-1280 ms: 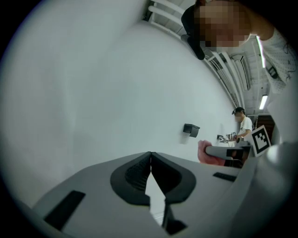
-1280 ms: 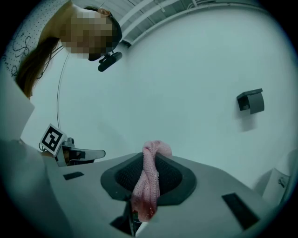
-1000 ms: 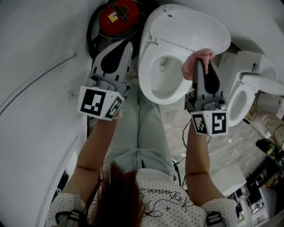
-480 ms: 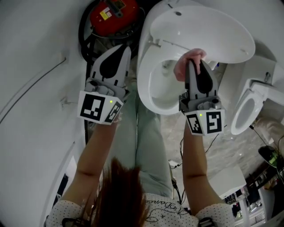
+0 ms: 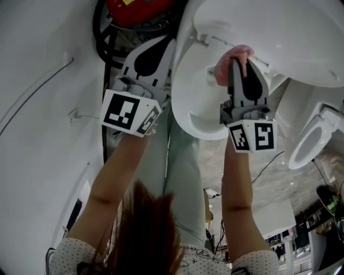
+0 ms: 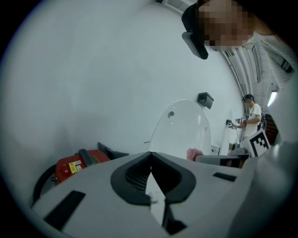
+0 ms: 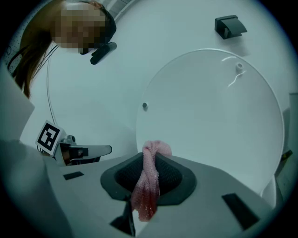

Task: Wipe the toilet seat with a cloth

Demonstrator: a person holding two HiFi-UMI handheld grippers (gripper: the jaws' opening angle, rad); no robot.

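Note:
A white toilet fills the top of the head view, with its seat rim (image 5: 189, 110) toward me and its raised lid (image 5: 279, 32) behind. My right gripper (image 5: 235, 59) is shut on a pink cloth (image 5: 228, 60) and holds it at the back of the seat, close under the lid. In the right gripper view the cloth (image 7: 148, 183) hangs twisted between the jaws, with the lid (image 7: 209, 116) right ahead. My left gripper (image 5: 170, 41) is shut with nothing in it, beside the toilet's left edge. The left gripper (image 6: 150, 155) view shows the lid (image 6: 184, 125) and the cloth (image 6: 193, 153).
A red device (image 5: 137, 8) ringed by black hose sits on the floor left of the toilet, against the curved white wall (image 5: 43, 107). A second white toilet (image 5: 312, 140) stands at the right. A person (image 6: 249, 118) stands far off in the left gripper view.
My right gripper has carried the cloth from the seat's right rim round to the back, near the lid. The left gripper has stayed beside the toilet's left. The head has leaned in closer.

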